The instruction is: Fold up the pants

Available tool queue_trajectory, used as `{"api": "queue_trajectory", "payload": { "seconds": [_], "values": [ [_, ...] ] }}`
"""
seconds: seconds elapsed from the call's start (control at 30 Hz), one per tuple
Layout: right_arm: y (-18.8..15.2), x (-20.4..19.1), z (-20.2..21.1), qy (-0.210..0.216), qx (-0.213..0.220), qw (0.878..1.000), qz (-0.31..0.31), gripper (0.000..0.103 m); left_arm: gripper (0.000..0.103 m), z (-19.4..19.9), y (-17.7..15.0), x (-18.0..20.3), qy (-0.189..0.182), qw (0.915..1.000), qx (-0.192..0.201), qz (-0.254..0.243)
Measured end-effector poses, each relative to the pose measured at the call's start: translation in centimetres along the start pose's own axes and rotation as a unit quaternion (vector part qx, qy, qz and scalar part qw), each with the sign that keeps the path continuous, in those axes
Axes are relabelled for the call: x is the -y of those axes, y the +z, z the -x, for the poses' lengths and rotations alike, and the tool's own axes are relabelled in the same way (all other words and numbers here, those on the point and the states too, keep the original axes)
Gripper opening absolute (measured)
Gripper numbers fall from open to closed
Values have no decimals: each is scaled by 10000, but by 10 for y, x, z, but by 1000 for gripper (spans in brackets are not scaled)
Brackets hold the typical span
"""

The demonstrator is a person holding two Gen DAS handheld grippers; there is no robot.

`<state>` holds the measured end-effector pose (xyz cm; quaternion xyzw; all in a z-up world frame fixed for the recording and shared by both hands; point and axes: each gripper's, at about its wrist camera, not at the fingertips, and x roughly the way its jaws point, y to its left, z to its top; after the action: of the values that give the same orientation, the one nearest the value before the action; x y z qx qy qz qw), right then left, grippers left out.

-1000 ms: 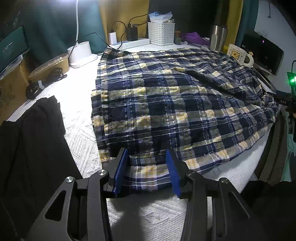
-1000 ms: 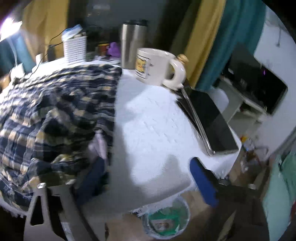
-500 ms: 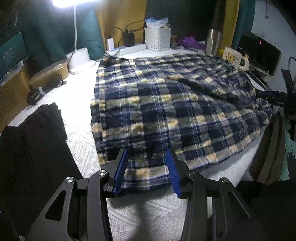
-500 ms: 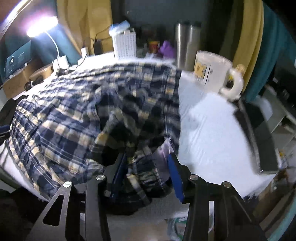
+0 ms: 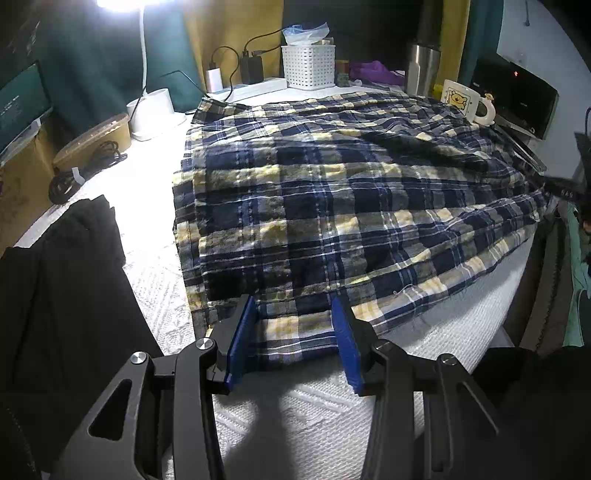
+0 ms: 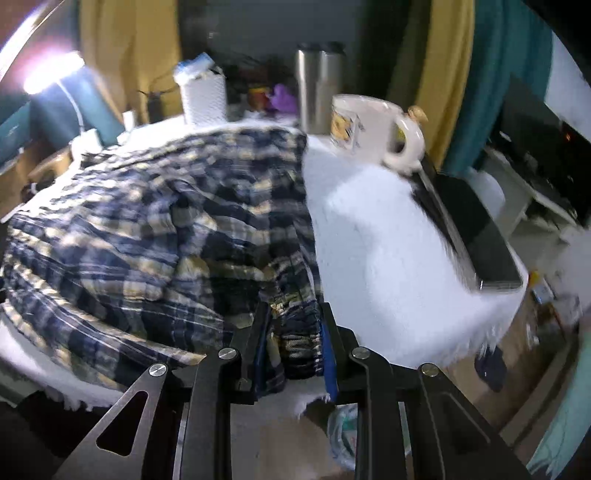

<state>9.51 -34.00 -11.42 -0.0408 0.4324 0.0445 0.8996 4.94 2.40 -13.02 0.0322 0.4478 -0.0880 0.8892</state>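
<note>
Rumpled plaid flannel pants (blue-padded): left gripper spread wide over hem, right gripper pinching gathered waistband.

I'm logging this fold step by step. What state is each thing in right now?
plaid pants: spread over the table, rumpled, not yet folded.
left hand-held gripper: open, fingers straddling the near pants edge.
right hand-held gripper: closing around bunched pants fabric; firm pinch unclear.
desk lamp: switched on.
mug: upright beside the pants.
steel tumbler: upright.
black garment: lying apart, left of the pants.
</note>
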Motion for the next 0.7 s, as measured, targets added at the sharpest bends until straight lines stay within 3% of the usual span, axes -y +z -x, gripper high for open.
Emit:
{"api": "queue_trajectory", "payload": {
  "seconds": [0.07,0.13,0.17,0.2,0.23,0.27,0.3,0.37,0.53,0.7],
  "values": [
    [2,-3,5,-87,44,10000,-6,32,43,1,1,-2,49,10000,-48,-27],
    [5,-5,11,-141,103,9998,56,53,43,8,1,-6,108,9999,-2,-51],
    [5,-7,16,-138,171,9997,82,81,43,13,1,-8,102,9999,62,-59],
    [5,-9,24,-92,304,9994,106,94,43,18,1,-9,87,9998,136,-74],
    [5,-13,30,-38,388,9991,144,94,43,23,1,-10,78,9997,191,-106],
    [5,-18,36,-21,437,9988,206,94,49,26,1,-8,80,9996,210,-144],
    [5,-25,43,-31,500,9983,293,94,62,28,-1,-7,86,9995,231,-197],
    [4,-44,55,88,621,9970,442,94,68,30,-4,-4,57,9994,234,-245],
    [-2,-124,69,928,723,9864,1150,94,68,29,-9,-3,68,9996,171,-212],
    [-5,-211,60,1888,545,9625,1869,94,68,38,-13,-12,132,9995,257,-151]
  ]
}}
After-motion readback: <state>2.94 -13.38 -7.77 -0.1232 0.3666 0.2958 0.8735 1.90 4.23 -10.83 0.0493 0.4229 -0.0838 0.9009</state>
